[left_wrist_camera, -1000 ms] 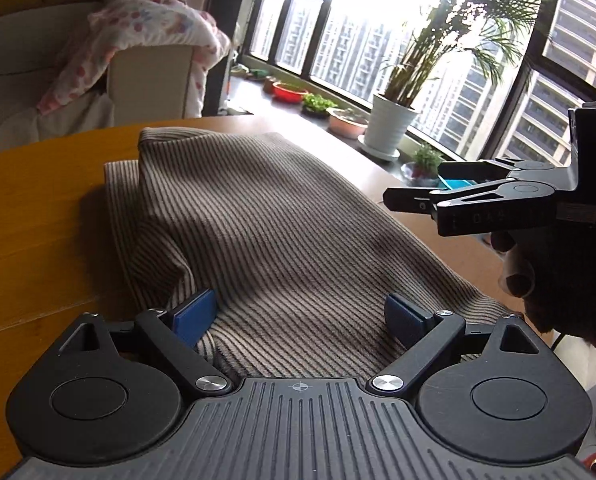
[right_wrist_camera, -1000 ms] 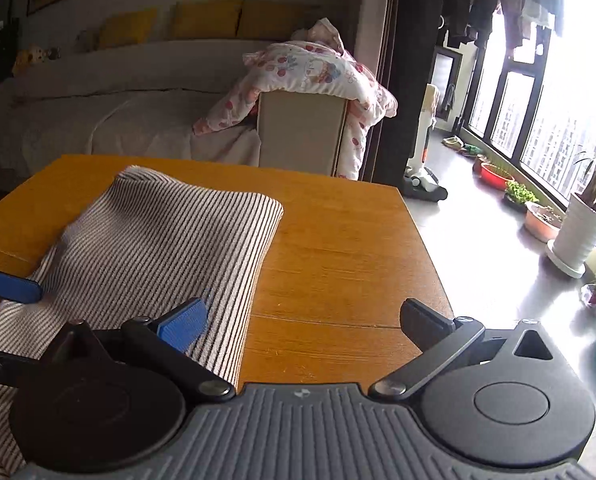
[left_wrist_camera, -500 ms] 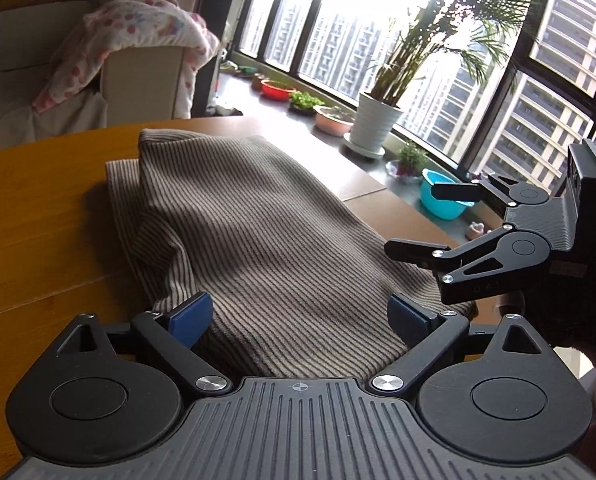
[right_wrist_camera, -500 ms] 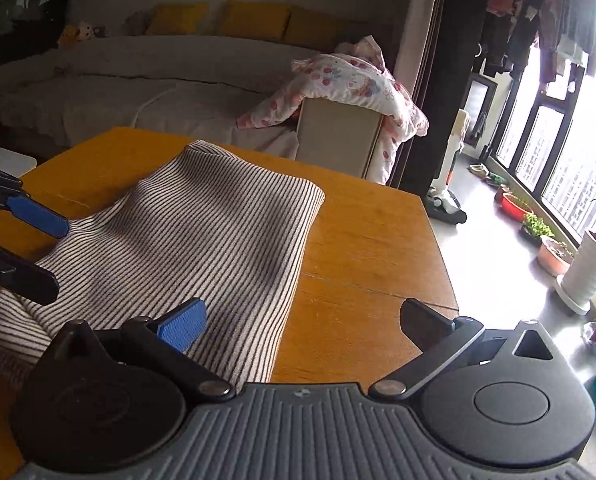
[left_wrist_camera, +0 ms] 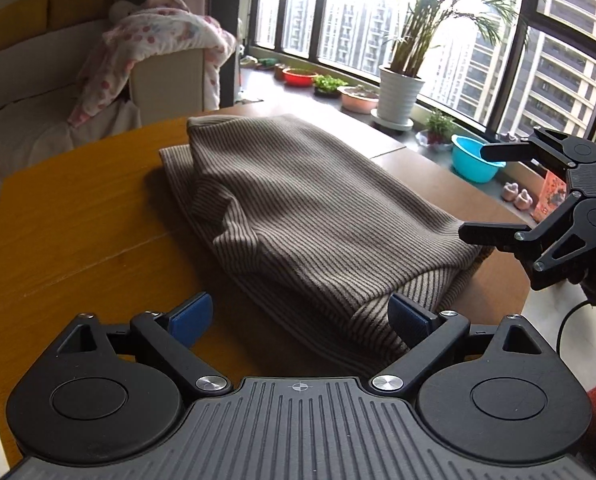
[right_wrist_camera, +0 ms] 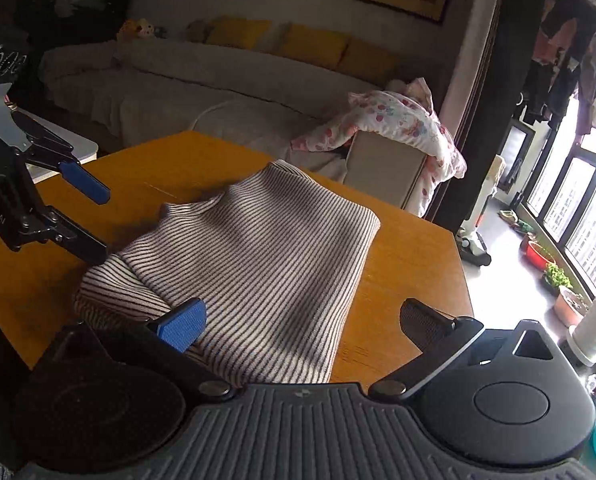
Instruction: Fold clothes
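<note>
Left wrist view: the left claw point(left_wrist_camera: 300, 318) is spread wide, its blue-padded fingers point(left_wrist_camera: 189, 317) gripping nothing. It hovers just above the near end of a folded brown-and-cream striped knit garment point(left_wrist_camera: 310, 216), which lies on the orange-brown wooden table point(left_wrist_camera: 77, 232). The right-hand pad sits just beside the garment's lower corner; whether it touches the cloth cannot be told. The garment is doubled over, with a lower layer peeping out along its left and near edges. At the right edge of this view the right claw point(left_wrist_camera: 494, 194) is also held wide open and empty, one finger close to the garment's right corner. Behind the table, a white plant pot point(left_wrist_camera: 400, 98) with a tall green palm and a turquoise plastic basin point(left_wrist_camera: 474, 158) stand along the windows, and a pink floral quilt point(left_wrist_camera: 153, 48) drapes over a beige sofa arm.

Right wrist view: the right claw point(right_wrist_camera: 302, 322) gapes wide, holding nothing, its blue left pad over the garment's point(right_wrist_camera: 253, 268) near edge and the other finger over bare table point(right_wrist_camera: 410, 264). The garment lies across the middle of the table, near its front edge. At the left the left claw point(right_wrist_camera: 97, 222) hangs open and empty by the garment's far corner.
</note>
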### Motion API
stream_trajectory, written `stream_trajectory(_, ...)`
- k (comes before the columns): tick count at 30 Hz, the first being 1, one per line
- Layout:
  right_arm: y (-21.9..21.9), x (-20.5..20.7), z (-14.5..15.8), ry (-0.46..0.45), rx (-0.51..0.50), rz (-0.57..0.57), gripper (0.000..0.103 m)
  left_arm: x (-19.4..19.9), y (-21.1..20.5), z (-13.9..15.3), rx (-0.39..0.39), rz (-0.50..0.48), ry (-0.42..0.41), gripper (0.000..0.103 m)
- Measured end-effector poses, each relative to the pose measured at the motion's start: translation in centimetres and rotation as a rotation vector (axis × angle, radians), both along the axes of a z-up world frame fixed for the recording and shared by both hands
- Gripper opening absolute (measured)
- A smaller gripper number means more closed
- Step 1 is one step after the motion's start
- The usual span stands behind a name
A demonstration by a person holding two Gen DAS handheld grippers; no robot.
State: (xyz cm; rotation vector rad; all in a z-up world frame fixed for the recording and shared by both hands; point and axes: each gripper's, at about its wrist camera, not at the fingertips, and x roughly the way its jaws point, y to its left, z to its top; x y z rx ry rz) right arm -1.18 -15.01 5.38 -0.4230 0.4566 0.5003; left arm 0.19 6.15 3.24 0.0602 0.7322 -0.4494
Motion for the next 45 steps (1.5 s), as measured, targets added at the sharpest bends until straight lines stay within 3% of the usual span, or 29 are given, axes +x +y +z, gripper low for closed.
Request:
stream_trajectory(3,1.4,-1.9,-0.5,-0.023,-0.041,0.116,0.102,-0.7,0.5,0.4,0.009,0.009,-0.009,0.099)
stream_trajectory(5,2.7,-2.7,-1.2,-0.001,-0.088,0.184,0.084,-1.1,0.6,0.6,0.014,0.014,-0.014,0.099)
stream_trajectory(7,3.9,-3.3,-2.2,0.02,-0.132,0.238,0.08,-1.5,0.6,0.8,0.018,0.012,-0.019,0.099)
stream_trajectory(12,6.3,-4.7,-4.5,-0.049,-0.275,0.32,0.08,-2.6,-0.1,1.1,0.043,-0.038,-0.033,0.101)
stream_trajectory(15,6.7,-4.1,-4.7,-0.068,-0.3,0.304,0.079,-3.0,-0.7,0.9,0.071,-0.064,-0.04,0.102)
stream_trajectory(18,6.2,-2.0,-4.1,0.044,-0.203,0.232,0.077,-3.1,-1.1,0.6,0.097,-0.073,-0.041,0.102)
stream_trajectory(22,3.7,1.7,-3.2,0.252,0.047,0.116,0.077,-3.3,-1.1,0.3,0.114,-0.071,-0.033,0.103)
stream_trajectory(26,2.5,2.5,-3.0,0.314,0.151,0.082,0.077,-3.5,-1.8,-0.6,0.143,-0.126,-0.013,0.103)
stream_trajectory(29,2.2,2.4,-3.1,0.317,0.166,0.079,0.078,-3.2,-3.0,-1.8,0.195,-0.158,0.0,0.103)
stream_trajectory(32,2.4,1.7,-3.2,0.293,0.144,0.081,0.078,-2.7,-4.2,-2.9,0.241,-0.179,-0.011,0.103)
stream_trajectory(37,4.1,-1.1,-3.3,0.095,-0.049,0.17,0.086,-1.4,-4.7,-3.4,0.292,-0.124,-0.063,0.103)
stream_trajectory(41,4.3,-2.8,-3.8,-0.042,-0.178,0.217,0.093,-0.4,-3.6,-2.2,0.207,-0.064,-0.063,0.103)
stream_trajectory(45,4.6,-2.2,-4.9,-0.094,-0.238,0.184,0.093,-0.1,-3.0,-1.4,0.153,-0.039,-0.062,0.103)
